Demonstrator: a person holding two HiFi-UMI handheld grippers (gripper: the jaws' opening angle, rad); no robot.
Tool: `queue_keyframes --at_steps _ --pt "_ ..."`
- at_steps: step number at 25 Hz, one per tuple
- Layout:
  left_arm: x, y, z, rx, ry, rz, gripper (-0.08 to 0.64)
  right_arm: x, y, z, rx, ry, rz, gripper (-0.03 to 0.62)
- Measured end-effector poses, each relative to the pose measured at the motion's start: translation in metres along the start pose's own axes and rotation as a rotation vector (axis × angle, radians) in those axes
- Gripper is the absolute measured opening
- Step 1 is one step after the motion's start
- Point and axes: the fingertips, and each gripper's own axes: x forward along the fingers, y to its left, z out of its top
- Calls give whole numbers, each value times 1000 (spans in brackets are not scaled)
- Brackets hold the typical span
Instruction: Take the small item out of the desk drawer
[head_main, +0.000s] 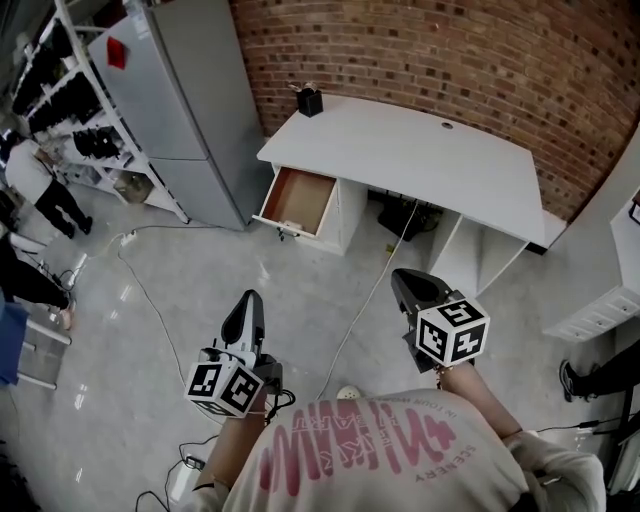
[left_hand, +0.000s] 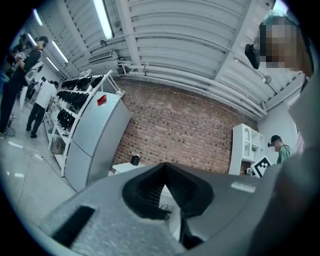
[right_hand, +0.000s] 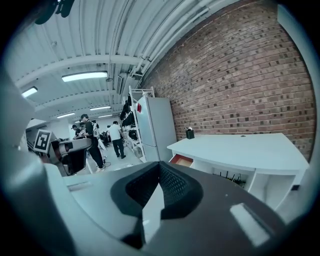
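Observation:
A white desk (head_main: 420, 150) stands against the brick wall. Its top left drawer (head_main: 297, 200) is pulled open and shows a bare wooden bottom; I cannot make out any small item inside. Both grippers are held well short of the desk, above the floor. My left gripper (head_main: 250, 298) points toward the drawer with its jaws together and nothing between them. My right gripper (head_main: 400, 275) is also shut and empty. The right gripper view shows the closed tips (right_hand: 160, 164) with the drawer (right_hand: 181, 160) far beyond them. In the left gripper view the tips (left_hand: 164, 165) meet as well.
A tall grey cabinet (head_main: 190, 100) stands left of the desk, with shelving behind it. A black pen holder (head_main: 309, 101) sits on the desk's far left corner. A white cable (head_main: 370, 300) runs across the floor. People (head_main: 40, 190) stand at the far left. White shelves (head_main: 600, 290) are on the right.

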Motion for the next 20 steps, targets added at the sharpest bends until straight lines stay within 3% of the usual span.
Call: queue_keyframes --at_steps 3,12,20 --pt "18 8 5 -3 -18 -12 5 20 -4 6 -8 10 7 11" --pt "75 14 2 5 54 -93 3 58 -16 26 -25 18 6 11" --pt "106 28 -13 -24 79 -87 3 81 -38 20 10 57 -8 11"
